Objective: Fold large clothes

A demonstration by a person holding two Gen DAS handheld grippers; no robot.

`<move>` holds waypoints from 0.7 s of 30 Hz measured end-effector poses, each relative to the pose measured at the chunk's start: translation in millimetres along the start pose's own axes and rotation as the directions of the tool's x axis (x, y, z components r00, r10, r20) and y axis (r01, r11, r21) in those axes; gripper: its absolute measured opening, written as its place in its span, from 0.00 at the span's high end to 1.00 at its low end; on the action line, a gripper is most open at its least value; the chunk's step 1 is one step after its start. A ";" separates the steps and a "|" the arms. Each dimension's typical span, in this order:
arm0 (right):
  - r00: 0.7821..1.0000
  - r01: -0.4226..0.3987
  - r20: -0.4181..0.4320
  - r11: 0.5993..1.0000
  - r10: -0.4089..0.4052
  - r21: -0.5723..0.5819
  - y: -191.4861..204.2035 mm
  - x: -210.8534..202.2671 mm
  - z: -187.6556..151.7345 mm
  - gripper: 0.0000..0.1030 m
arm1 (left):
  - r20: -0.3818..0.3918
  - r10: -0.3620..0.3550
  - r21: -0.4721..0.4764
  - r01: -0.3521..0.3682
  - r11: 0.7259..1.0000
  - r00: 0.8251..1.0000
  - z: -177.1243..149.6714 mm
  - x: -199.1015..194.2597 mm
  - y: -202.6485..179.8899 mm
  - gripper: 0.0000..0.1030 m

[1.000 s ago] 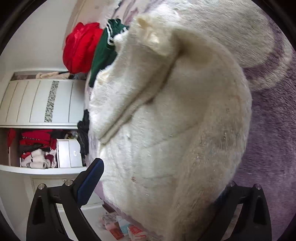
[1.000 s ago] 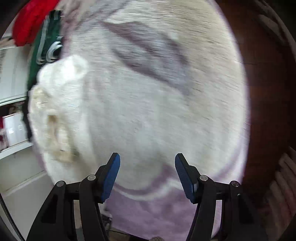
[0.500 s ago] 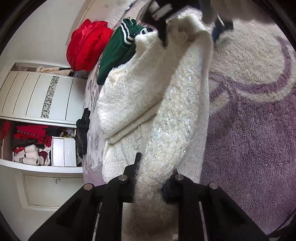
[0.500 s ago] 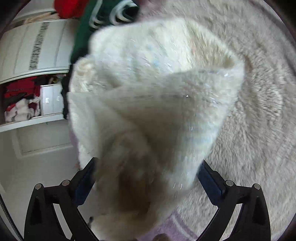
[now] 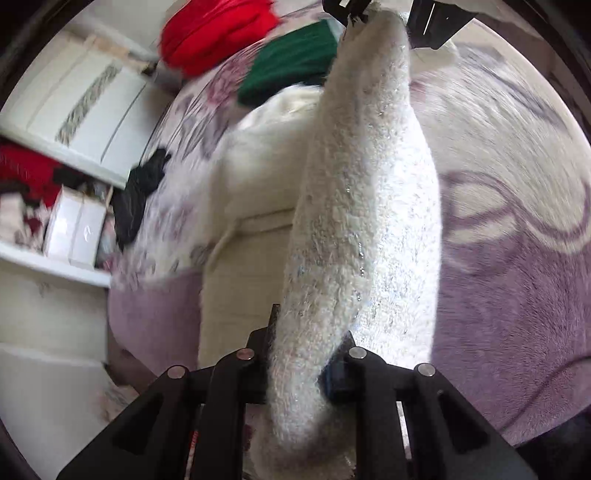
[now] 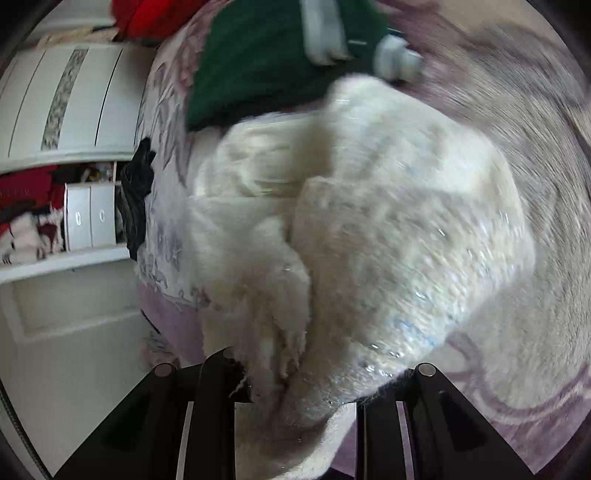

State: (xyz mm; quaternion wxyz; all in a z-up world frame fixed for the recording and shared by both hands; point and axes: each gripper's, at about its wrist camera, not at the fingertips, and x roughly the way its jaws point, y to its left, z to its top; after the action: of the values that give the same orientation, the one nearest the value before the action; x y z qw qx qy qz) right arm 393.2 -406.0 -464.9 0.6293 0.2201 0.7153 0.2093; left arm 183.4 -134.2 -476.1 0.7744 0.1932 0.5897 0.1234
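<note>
The white fuzzy sweater [image 5: 365, 221] hangs above the bed's purple patterned blanket [image 5: 517, 295], stretched as a thick rope of cloth between the two tools. The left gripper [image 5: 306, 354] has its jaws clamped on one end of the sweater; in its view the right gripper [image 5: 384, 14] pinches the far end, just beside the green garment [image 5: 291, 70]. In the right wrist view the right gripper [image 6: 295, 384] has fabric bunched deep between its jaws, closed on the sweater [image 6: 369, 229], whose body sags onto the blanket [image 6: 535, 110].

Risks, as I judge them: the bunched grip gathers several layers, so laying it down may leave a twisted, lumpy fold rather than a flat one. The loose body could drag over the green garment [image 6: 266, 66] or toward the black cloth [image 5: 138, 195] at the blanket's edge and pull them along. Fuzzy knit may also slip from the left jaws if the span is pulled tighter
</note>
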 end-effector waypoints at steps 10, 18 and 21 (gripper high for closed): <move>0.929 0.297 -0.163 0.932 -0.333 -0.209 189.4 192.5 28.9 0.54 | -0.205 -0.293 -0.372 0.203 0.906 0.934 -45.2 155.0 154.7 0.80; 0.978 0.071 -0.185 0.991 -0.092 -0.117 193.7 144.5 39.9 0.25 | -0.154 -0.614 -0.663 0.380 0.645 0.774 -109.4 220.8 233.5 0.53; 0.983 0.138 -0.107 0.987 -0.147 -0.087 178.7 112.0 57.8 0.25 | -0.113 -0.646 -0.692 0.407 0.596 0.755 -115.7 219.1 247.5 0.52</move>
State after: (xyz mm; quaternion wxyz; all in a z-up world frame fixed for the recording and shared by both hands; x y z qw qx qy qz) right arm 447.3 -194.2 -459.4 0.6095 0.1312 0.7548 0.2038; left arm 141.3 196.9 -582.2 0.6737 -0.2890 0.6718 0.1064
